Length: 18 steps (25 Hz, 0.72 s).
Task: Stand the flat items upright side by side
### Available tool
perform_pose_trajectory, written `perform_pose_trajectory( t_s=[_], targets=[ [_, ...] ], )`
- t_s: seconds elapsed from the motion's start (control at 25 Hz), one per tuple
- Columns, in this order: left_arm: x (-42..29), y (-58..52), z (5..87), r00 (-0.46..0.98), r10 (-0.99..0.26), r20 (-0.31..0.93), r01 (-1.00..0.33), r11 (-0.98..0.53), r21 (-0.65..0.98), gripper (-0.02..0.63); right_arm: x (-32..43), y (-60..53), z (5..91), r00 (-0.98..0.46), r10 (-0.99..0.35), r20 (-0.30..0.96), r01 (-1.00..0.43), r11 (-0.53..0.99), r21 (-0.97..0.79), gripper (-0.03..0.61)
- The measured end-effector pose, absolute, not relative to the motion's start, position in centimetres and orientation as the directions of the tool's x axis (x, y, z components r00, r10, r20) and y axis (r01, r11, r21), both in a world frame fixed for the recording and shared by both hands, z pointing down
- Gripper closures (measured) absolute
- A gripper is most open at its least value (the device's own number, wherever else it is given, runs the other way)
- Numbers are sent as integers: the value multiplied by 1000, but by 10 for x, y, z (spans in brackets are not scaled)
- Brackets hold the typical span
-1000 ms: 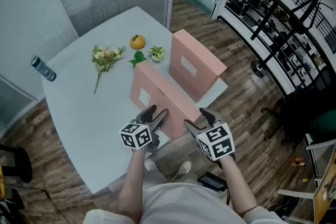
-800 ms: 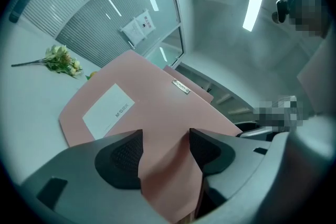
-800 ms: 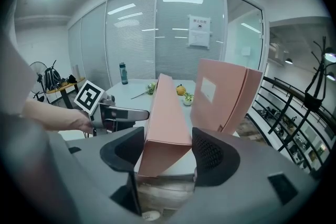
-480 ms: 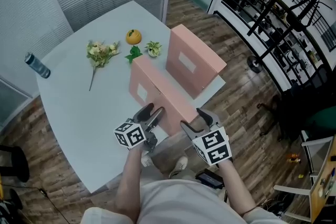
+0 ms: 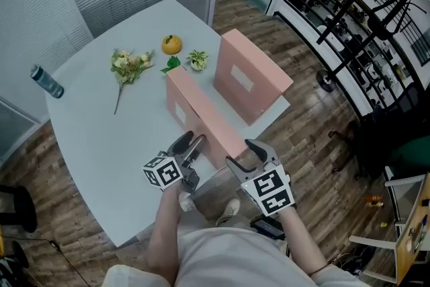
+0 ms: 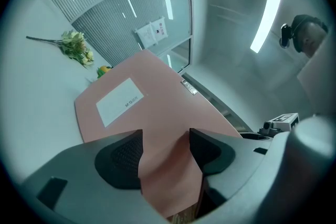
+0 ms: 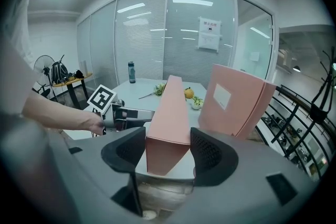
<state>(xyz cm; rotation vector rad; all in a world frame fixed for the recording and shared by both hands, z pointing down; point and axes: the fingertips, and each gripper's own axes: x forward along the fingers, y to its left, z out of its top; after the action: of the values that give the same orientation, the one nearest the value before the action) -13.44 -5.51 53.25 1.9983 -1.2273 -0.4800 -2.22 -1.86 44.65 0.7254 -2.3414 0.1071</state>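
Two flat pink boxes already stand on edge on the pale table (image 5: pixel 94 138), side by side with a gap between: the near box (image 5: pixel 201 114) runs from the table's near edge toward the far left, and the far box (image 5: pixel 248 80) stands to its right, by the table's right edge. The left gripper (image 5: pixel 190 142) sits at the near box's left face close to its near end. In the left gripper view its jaws are spread, with a corner of the pink card in the gap, and contact with the pads cannot be judged. The right gripper (image 5: pixel 243 152) hangs just off the box's near end. The right gripper view shows the jaws parted, with the narrow end panel framed between them and holding nothing. The boxes look like light, stiff cardboard with smooth faces, likely easy to tip because the standing edge is narrow. A sound hold would probably pinch across the thickness at an upper corner or the end panel, gently enough not to dent the card. The flower sprig (image 5: pixel 127 67) and orange (image 5: pixel 171 45) lie well clear at the far side.
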Motion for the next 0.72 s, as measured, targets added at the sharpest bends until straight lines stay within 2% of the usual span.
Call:
perform_pose_trajectory(
  t_s=[0.28,0.72],
  targets=[
    [-139,-49,538,480,-876,40,-567,-276,776,344,-30,-12,445,-624,-461,631,-500,856,131,296],
    [-144,-50,530,514,-857,28,-576,-321,752,344,-34,-10,435,-635,-469,615,-493,858,145,295]
  ],
)
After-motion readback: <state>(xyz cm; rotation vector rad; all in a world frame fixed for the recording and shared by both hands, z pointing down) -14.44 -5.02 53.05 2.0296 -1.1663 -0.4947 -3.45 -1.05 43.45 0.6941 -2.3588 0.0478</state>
